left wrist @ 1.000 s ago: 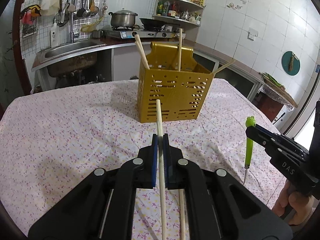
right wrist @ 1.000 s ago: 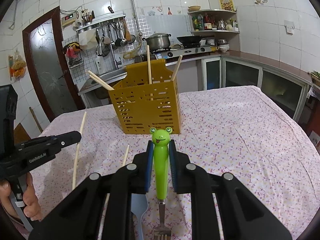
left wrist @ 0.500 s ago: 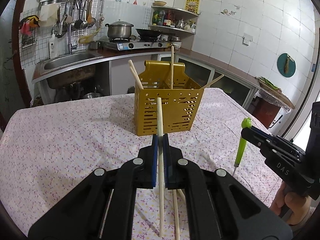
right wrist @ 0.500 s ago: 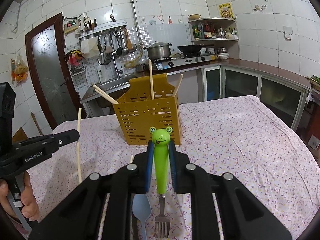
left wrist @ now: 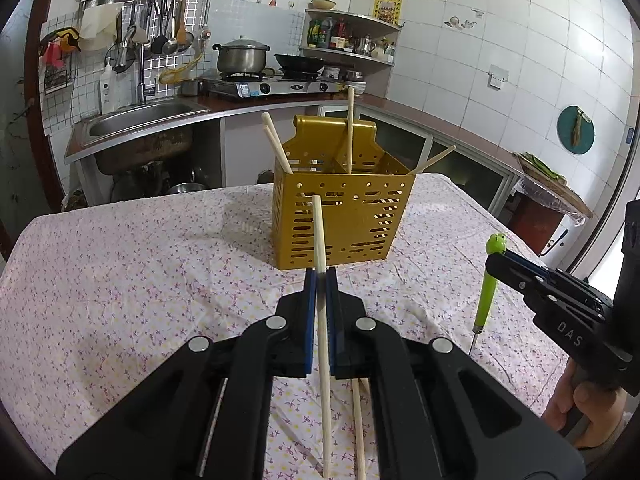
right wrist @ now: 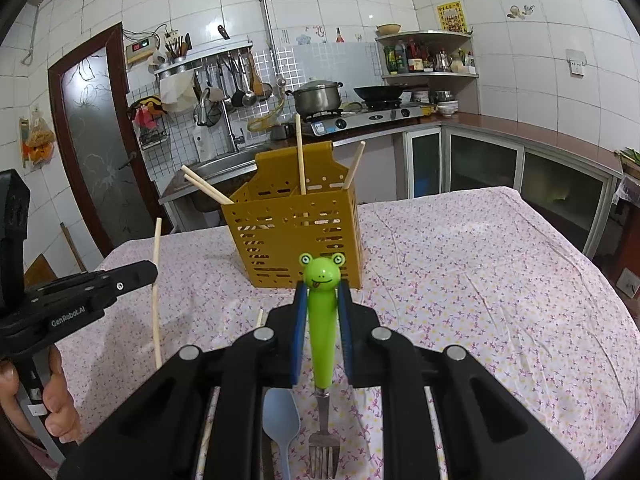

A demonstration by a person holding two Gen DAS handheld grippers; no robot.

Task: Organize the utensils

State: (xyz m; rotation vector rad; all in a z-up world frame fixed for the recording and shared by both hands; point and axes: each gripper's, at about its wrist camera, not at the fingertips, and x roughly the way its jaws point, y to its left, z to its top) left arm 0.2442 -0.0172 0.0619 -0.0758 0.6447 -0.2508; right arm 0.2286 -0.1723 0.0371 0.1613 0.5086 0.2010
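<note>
A yellow perforated utensil holder (left wrist: 340, 220) (right wrist: 296, 236) stands on the flowered tablecloth with several chopsticks leaning in it. My left gripper (left wrist: 320, 276) is shut on a wooden chopstick (left wrist: 322, 320), held upright above the table in front of the holder. It also shows in the right wrist view (right wrist: 156, 292). My right gripper (right wrist: 322, 292) is shut on the green frog-handled fork (right wrist: 322, 312), tines down, to the right of the left gripper. The fork also shows in the left wrist view (left wrist: 490, 280).
A blue plastic spoon (right wrist: 280, 420) and loose chopsticks (left wrist: 358, 420) lie on the tablecloth (left wrist: 140, 272) under the grippers. Behind the table are a sink (left wrist: 140, 116), a stove with a pot (left wrist: 240, 56) and counter cabinets.
Both grippers have risen with their utensils and drawn back a little from the holder, which now sits lower and smaller in both views.
</note>
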